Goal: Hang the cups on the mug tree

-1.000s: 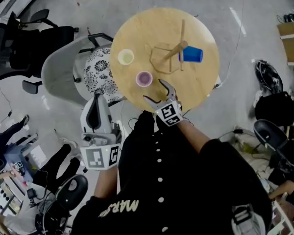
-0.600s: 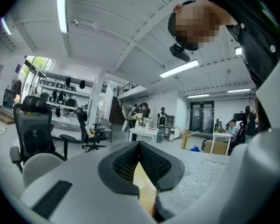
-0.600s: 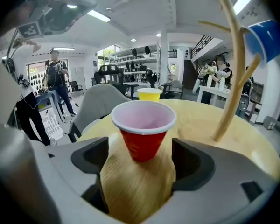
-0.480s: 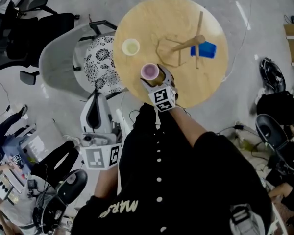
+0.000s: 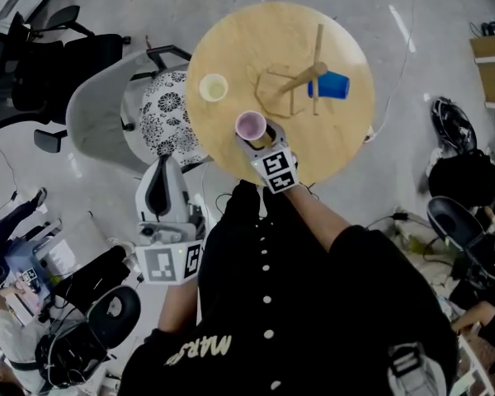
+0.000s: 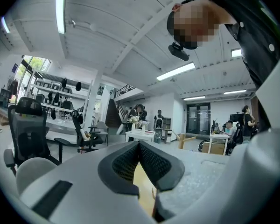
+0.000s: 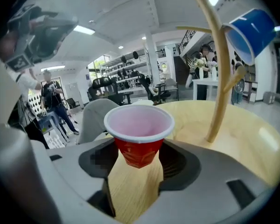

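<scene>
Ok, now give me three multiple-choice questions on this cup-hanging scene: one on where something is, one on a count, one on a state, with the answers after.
1. Where is the blue cup?
A) upright on the round table
B) hung on the mug tree
C) on the floor

2. How many cups are in view?
A) one
B) two
C) three

3. How does the red cup stand?
A) upright between the right gripper's jaws
B) lying on its side
C) upside down on the table

Answers:
1 B: the blue cup hangs tilted from a peg of the tree.
2 C: there is the blue one, a yellow cup on the table, and the red one.
3 A: its mouth faces up, and the jaws, which have just been closing, press on its sides.
</scene>
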A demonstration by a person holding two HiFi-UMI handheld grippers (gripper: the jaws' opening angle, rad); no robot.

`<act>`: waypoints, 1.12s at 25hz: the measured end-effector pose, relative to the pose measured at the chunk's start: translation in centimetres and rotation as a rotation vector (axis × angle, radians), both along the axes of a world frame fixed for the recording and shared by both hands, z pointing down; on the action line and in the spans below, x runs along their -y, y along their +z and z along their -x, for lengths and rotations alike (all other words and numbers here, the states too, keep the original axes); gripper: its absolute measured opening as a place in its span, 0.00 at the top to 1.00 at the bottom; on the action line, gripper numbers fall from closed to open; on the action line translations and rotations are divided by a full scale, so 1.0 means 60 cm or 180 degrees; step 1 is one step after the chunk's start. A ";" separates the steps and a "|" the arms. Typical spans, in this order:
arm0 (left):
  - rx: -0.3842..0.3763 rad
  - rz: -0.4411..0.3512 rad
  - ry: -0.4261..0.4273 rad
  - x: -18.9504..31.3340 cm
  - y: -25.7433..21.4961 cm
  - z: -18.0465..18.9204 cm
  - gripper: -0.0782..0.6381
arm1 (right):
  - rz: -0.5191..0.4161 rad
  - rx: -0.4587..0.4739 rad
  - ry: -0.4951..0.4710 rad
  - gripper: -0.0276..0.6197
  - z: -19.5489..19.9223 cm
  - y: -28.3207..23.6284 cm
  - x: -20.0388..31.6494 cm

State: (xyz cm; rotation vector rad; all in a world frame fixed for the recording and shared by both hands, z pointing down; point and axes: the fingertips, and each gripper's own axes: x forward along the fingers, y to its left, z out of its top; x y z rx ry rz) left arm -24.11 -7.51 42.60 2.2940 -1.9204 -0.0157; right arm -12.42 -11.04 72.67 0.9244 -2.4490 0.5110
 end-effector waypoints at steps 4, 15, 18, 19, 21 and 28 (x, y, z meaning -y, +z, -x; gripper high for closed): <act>-0.0026 -0.0155 0.0075 0.006 -0.038 -0.022 0.90 | 0.0434 0.0380 0.0114 0.54 -0.031 -0.039 -0.014; -0.0039 -0.0427 0.0282 0.020 -0.109 -0.075 0.90 | 0.1256 0.0628 0.0350 0.57 -0.109 -0.069 -0.002; -0.0038 -0.0462 0.0321 0.021 -0.119 -0.084 0.90 | 0.1469 0.0753 0.0377 0.57 -0.113 -0.086 0.002; -0.0034 -0.0473 0.0334 0.021 -0.122 -0.088 0.90 | 0.1523 0.0798 0.0385 0.57 -0.115 -0.096 0.005; -0.0029 -0.0496 0.0357 0.020 -0.128 -0.095 0.90 | 0.1631 0.0875 0.0401 0.57 -0.120 -0.111 0.010; -0.0015 -0.0573 0.0417 0.014 -0.141 -0.119 0.90 | 0.2246 0.1350 0.0620 0.57 -0.138 -0.125 0.034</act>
